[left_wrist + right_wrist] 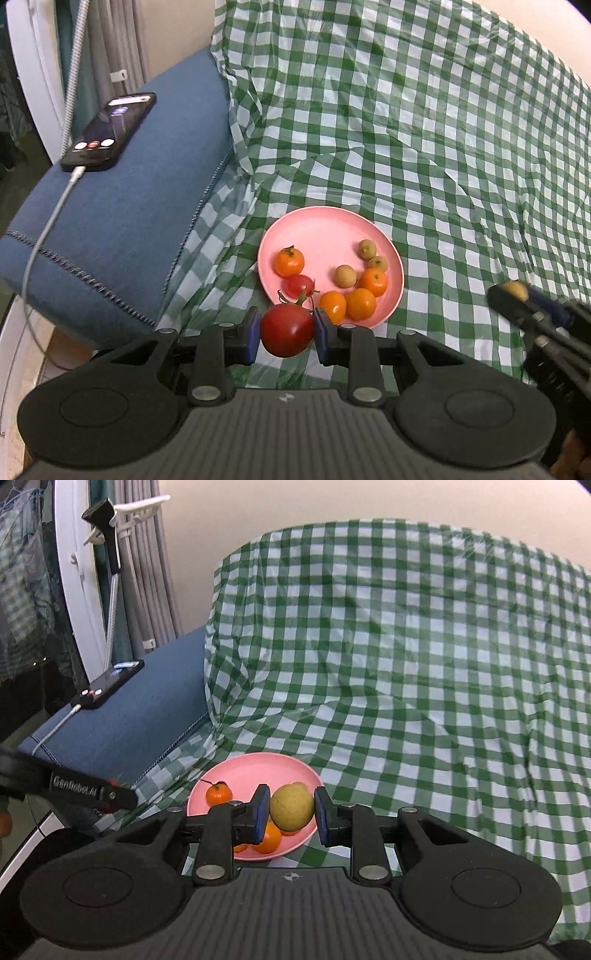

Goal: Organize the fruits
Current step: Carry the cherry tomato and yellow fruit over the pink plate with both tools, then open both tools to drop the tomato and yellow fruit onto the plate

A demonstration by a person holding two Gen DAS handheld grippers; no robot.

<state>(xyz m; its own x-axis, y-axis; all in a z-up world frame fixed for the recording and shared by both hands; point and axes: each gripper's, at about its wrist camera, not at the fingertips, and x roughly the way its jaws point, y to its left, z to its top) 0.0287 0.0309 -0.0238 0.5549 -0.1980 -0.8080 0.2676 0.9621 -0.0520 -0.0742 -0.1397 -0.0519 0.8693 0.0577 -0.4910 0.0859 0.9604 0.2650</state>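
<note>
A pink plate (pixel 325 229) lies on the green checked cloth and holds several small oranges (pixel 288 261), a small red tomato (pixel 298 285) and three yellow-green round fruits (pixel 345 275). My left gripper (pixel 287 329) is shut on a large red tomato (pixel 287 334), held just in front of the plate's near rim. My right gripper (pixel 291 808) is shut on a yellow-green round fruit (pixel 291 806), held above the near part of the plate (pixel 258 771). The right gripper also shows at the right of the left wrist view (pixel 517 295).
A blue cushion (pixel 122 221) lies left of the plate with a phone (pixel 109 131) on it, plugged into a white cable (pixel 48 229). The green checked cloth (pixel 443 129) covers the seat and rises up the backrest behind the plate.
</note>
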